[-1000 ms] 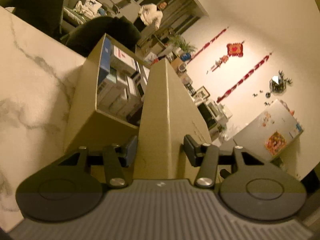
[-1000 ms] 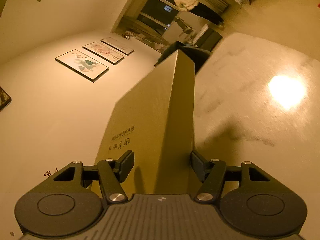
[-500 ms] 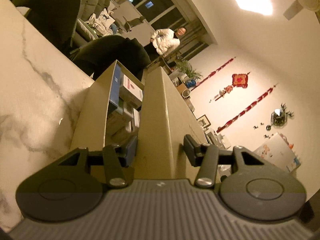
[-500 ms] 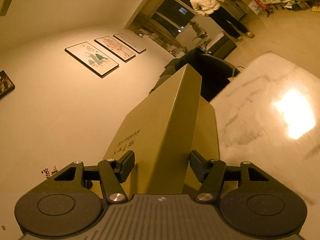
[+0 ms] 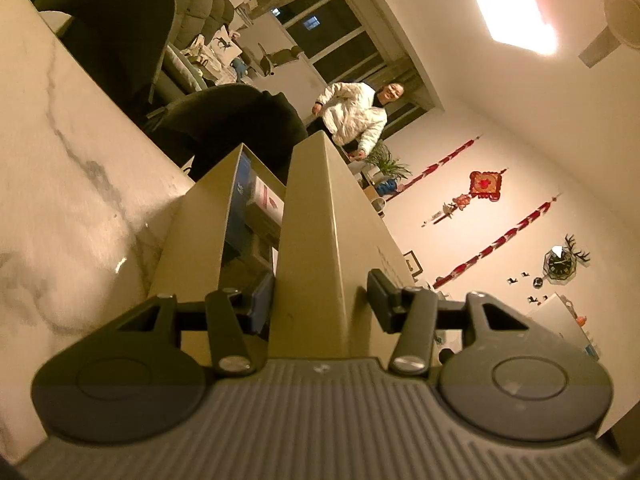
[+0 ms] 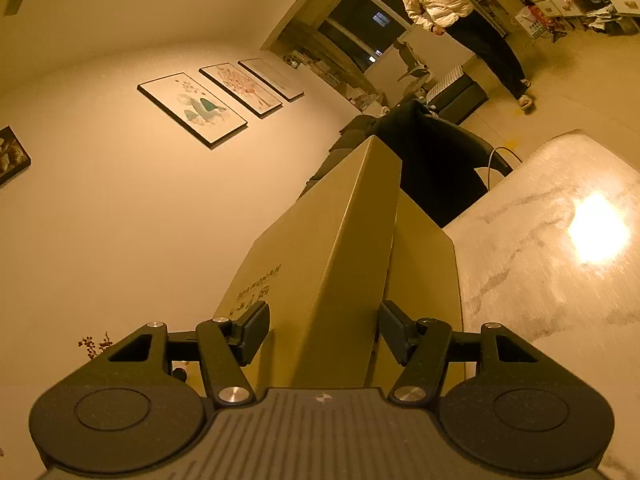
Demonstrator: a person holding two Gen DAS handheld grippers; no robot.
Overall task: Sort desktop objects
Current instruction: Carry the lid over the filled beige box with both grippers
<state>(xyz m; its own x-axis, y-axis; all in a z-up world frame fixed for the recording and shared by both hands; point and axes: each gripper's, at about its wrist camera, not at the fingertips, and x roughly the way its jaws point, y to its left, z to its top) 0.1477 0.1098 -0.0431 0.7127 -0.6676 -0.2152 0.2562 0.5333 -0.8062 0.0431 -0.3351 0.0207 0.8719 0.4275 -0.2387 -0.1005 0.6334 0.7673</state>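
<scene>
Box lid (image 5: 316, 240) sits clamped at opposite edges by left gripper (image 5: 320, 300) and right gripper (image 6: 324, 332) fingers, above the open box (image 5: 200, 240) on the desk (image 5: 60, 160).

One lid (image 5: 316, 232), one box (image 5: 192, 248)

the left tongs (image 5: 320, 300) grip the lid (image 5: 316, 232) above the box (image 5: 192, 248) of small cartons (image 5: 266, 204) on the marble surface (image 5: 68, 184).
</scene>
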